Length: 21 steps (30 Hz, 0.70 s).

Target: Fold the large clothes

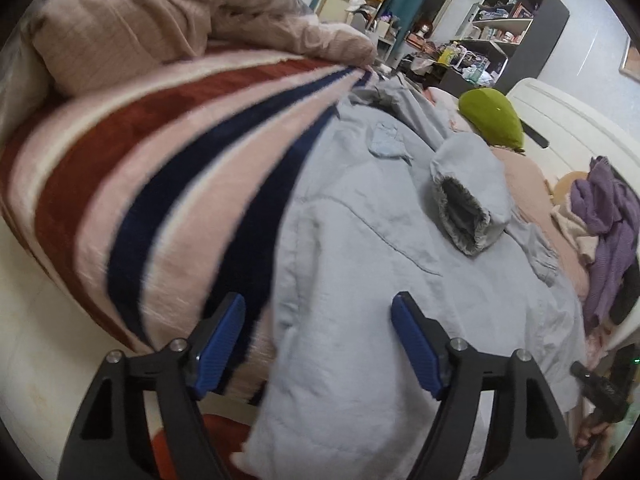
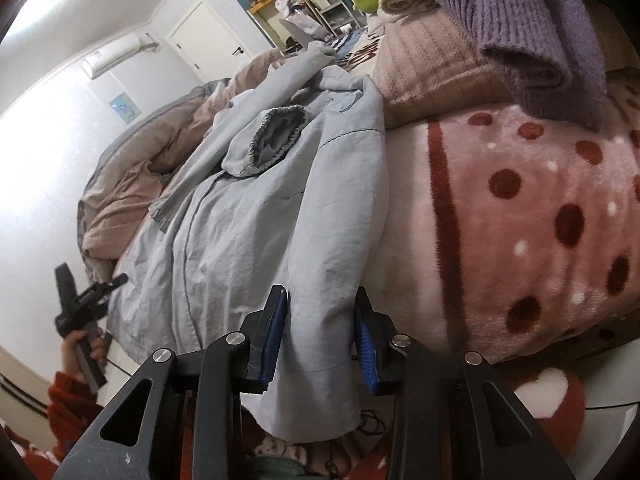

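Your pale blue jacket (image 1: 360, 248) lies spread along the bed, its hem hanging over the near edge and one sleeve cuff (image 1: 466, 216) folded back onto its chest. Your right claw (image 2: 320, 336) straddles the jacket's hem corner, pads close on both sides of the cloth; you cannot tell whether they pinch it. Your left claw (image 1: 316, 344) is spread wide over the other hem edge. The striped blanket (image 1: 160, 160) lies beside the jacket, the dotted blanket (image 2: 520, 220) on its other side.
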Each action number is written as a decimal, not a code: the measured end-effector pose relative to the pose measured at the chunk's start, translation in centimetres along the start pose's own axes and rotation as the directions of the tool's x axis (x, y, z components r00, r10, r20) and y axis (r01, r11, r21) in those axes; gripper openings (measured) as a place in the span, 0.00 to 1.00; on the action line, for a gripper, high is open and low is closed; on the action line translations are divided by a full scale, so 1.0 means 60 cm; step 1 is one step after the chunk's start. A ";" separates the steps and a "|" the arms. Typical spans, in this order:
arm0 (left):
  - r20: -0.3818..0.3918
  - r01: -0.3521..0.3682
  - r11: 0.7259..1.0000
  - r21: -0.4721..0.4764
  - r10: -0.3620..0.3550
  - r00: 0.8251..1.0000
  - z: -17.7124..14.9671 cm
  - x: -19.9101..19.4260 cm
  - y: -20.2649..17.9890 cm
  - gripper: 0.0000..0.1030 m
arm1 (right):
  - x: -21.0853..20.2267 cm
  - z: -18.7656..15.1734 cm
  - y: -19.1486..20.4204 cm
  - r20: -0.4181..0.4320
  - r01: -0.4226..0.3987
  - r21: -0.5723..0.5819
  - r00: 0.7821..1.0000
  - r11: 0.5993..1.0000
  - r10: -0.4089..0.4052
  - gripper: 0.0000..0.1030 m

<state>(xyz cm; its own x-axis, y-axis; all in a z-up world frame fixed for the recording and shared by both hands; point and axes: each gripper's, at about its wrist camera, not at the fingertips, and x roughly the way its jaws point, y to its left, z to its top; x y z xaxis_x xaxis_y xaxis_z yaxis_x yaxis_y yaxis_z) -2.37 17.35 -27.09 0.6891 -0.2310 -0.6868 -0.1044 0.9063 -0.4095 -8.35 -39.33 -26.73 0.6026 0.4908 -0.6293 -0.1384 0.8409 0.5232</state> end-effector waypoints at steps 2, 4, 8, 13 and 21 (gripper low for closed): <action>-0.015 0.054 0.999 -0.005 -0.054 0.998 -0.007 0.018 -0.005 0.70 | 0.008 0.001 -0.001 -0.010 -0.042 0.016 0.999 0.999 0.042 0.28; -0.007 0.031 0.999 0.013 -0.031 0.999 -0.010 0.023 -0.011 0.70 | 0.019 0.003 0.003 -0.022 -0.052 0.024 0.998 0.998 0.052 0.30; -0.019 0.061 0.997 -0.043 -0.062 0.998 -0.003 0.017 0.000 0.33 | 0.023 0.008 0.009 -0.011 -0.065 0.040 0.998 0.997 0.065 0.30; 0.043 0.179 0.982 -0.066 -0.176 0.983 0.000 -0.006 -0.022 0.07 | 0.009 0.017 0.019 0.034 -0.087 0.031 0.996 0.996 0.086 0.11; 0.185 0.289 0.957 0.016 -0.287 0.940 0.044 -0.094 -0.098 0.06 | -0.054 0.036 0.056 0.162 -0.184 -0.019 0.969 0.983 0.185 0.05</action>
<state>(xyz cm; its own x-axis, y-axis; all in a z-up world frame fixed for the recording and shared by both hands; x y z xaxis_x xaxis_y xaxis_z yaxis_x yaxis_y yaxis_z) -3.72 14.26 -19.22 0.8105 -0.4114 -0.4171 0.1106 0.8066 -0.5806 -9.04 -38.61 -21.68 0.6856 0.5942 -0.4206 -0.2621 0.7405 0.6189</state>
